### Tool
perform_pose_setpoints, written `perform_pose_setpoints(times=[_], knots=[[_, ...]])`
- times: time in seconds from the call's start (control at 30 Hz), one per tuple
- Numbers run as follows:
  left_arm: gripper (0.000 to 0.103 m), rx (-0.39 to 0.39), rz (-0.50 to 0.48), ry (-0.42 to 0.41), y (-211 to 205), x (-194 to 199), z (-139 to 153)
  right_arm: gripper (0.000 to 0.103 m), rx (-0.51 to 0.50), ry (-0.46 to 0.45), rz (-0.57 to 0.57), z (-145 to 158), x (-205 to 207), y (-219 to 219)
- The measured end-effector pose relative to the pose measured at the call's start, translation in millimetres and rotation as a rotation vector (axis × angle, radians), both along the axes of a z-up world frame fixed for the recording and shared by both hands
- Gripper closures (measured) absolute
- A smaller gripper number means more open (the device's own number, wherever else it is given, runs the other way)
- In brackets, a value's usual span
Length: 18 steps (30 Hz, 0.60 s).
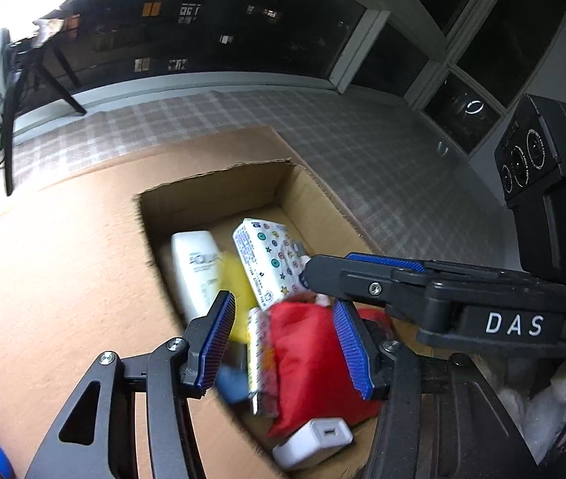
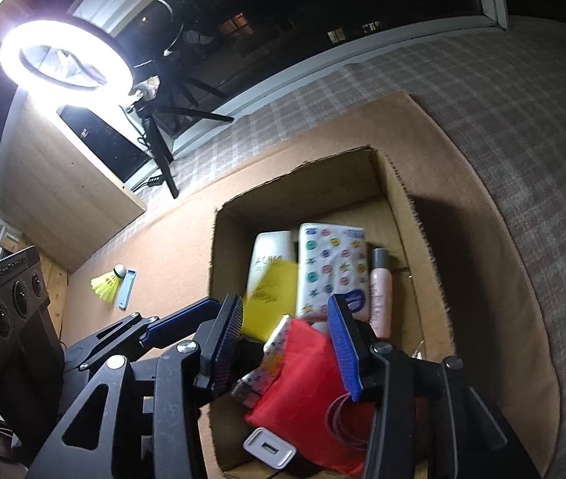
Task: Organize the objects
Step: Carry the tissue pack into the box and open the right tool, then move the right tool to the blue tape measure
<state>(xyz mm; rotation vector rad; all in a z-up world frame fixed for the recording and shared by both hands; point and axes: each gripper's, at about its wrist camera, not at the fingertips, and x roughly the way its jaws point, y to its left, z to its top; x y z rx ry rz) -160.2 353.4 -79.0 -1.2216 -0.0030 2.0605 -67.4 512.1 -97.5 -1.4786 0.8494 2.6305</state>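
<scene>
An open cardboard box [image 1: 211, 191] holds a white bottle [image 1: 195, 267], a patterned tissue pack [image 1: 271, 259], a blurred yellow pad [image 2: 273, 299], a pink bottle [image 2: 380, 291], a red pouch [image 1: 306, 367], a slim patterned pack [image 1: 259, 359] and a white charger [image 1: 314, 439]. My left gripper [image 1: 283, 311] hangs open over the red pouch and the slim pack, its pads clear of both. My right gripper [image 2: 284, 307] is open above the same red pouch [image 2: 306, 379]. The two grippers sit side by side, and the right one's fingers [image 1: 346, 279] reach over the tissue pack.
The box is sunk in a brown cardboard sheet [image 1: 63, 259] on a checked cloth [image 1: 322, 127]. A yellow shuttlecock [image 2: 107, 283] and a small blue piece [image 2: 127, 289] lie left of the box. A ring light [image 2: 63, 54] on a tripod [image 2: 159, 147] stands behind, by dark windows.
</scene>
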Motion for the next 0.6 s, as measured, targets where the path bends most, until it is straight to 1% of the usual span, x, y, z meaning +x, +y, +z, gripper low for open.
perform_pose_setpoints(times=[0.13,0.2,0.27,0.37,0.6], knots=[[0.047,0.001,0.038,0.009,-30,9,7,0.062,0.003,0.015,0.024,7,0,-19],[0.044,-0.008,0.062,0.019,-49,13,10,0.061,0.001,0.02,0.044,9,-2,-31],[0.043,-0.015,0.093,0.031,-69,18,13,0.059,0.006,0.024,0.062,11,-4,-44],[0.042,-0.033,0.136,0.04,-101,26,16,0.058,0.011,0.022,0.104,10,-10,-69],[0.041,-0.052,0.259,0.016,-178,36,12,0.057,0.027,0.005,0.188,1,-21,-124]])
